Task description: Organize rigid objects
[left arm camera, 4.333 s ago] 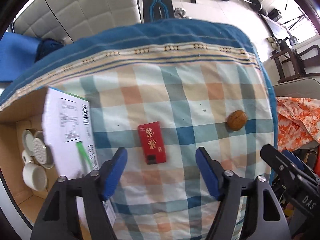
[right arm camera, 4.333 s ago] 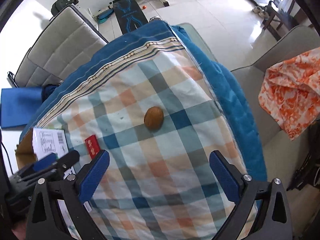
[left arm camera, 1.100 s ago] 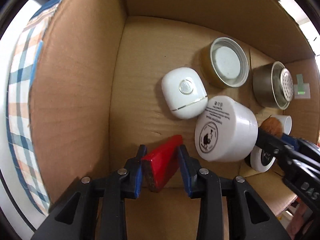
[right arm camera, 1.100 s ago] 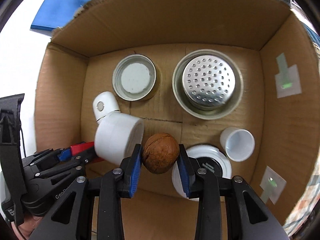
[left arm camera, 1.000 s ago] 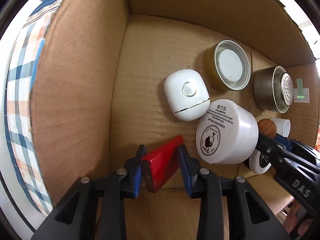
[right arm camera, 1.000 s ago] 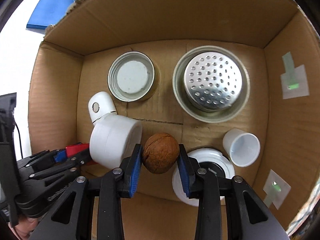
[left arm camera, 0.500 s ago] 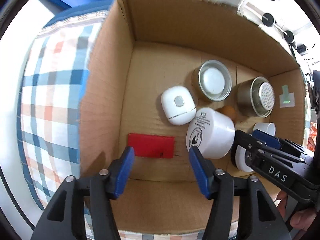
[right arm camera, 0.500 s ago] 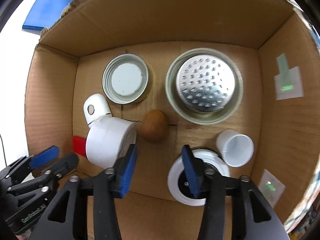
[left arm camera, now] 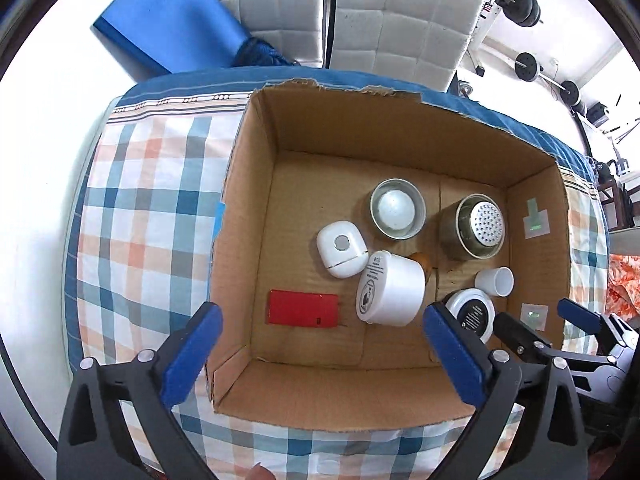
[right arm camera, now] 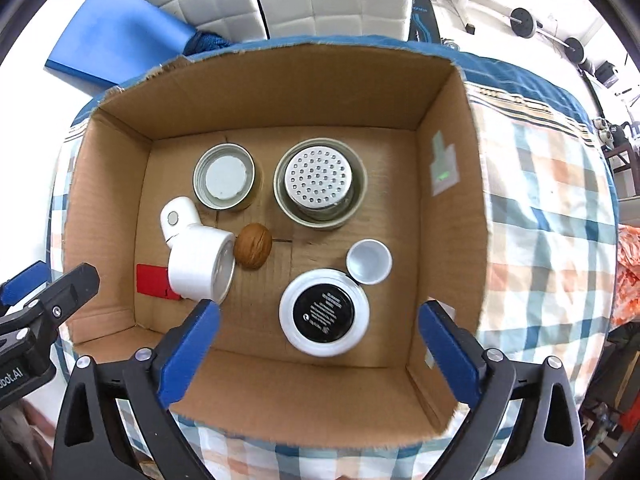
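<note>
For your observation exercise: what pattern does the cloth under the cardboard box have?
The cloth is checked in blue, teal, orange and white, clearest in the left wrist view.

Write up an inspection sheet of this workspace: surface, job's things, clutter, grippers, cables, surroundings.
Surface: checked cloth with a blue border, under an open cardboard box.
Job's things: red flat box and walnut lie on the box floor, beside a tipped white jar, white case, two metal tins, small white cup and black-lidded jar.
Clutter: nothing seen on the cloth.
Grippers: left gripper and right gripper have just been opening; both open, nothing between the jaws.
Cables: nothing seen.
Surroundings: white padded chairs, blue mat, barbells, orange cloth.
</note>
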### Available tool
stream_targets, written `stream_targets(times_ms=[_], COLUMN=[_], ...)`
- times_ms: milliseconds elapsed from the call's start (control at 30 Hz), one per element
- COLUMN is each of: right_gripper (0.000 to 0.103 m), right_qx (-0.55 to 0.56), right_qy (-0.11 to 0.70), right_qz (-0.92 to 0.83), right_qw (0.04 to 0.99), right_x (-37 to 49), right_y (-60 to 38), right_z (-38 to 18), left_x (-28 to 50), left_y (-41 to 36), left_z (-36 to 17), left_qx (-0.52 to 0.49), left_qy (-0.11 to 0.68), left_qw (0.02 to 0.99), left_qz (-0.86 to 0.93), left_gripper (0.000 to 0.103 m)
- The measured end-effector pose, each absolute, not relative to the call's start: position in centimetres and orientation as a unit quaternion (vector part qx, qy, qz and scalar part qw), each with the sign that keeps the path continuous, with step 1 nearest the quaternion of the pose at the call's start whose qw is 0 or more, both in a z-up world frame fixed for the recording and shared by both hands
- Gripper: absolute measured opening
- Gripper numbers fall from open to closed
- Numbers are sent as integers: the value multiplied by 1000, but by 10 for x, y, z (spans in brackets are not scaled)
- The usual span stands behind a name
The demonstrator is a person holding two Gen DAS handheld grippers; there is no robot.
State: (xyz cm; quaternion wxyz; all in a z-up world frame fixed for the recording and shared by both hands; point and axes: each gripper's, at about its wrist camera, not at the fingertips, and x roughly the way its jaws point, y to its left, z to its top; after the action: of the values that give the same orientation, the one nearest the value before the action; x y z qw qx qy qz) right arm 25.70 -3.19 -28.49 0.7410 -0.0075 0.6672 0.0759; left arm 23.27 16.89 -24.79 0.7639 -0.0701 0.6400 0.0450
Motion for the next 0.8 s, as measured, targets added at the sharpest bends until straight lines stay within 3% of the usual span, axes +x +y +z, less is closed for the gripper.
stream_targets(times_ms=[400,800], right_gripper=[103,103], right_qx=[0,30], right_qy=[642,577], right_qz=[79,102], right_qw=[762,810], right_x=[228,156], right_y=[-53,-90], right_z=[-233,-114], left_x=[203,140], left_y=[152,128], left_z=[-200,-95], left_qx=[-58,-45], left_qy=[607,542], left_qw=[792,838], left_qz=[42,44], left_gripper=[103,103])
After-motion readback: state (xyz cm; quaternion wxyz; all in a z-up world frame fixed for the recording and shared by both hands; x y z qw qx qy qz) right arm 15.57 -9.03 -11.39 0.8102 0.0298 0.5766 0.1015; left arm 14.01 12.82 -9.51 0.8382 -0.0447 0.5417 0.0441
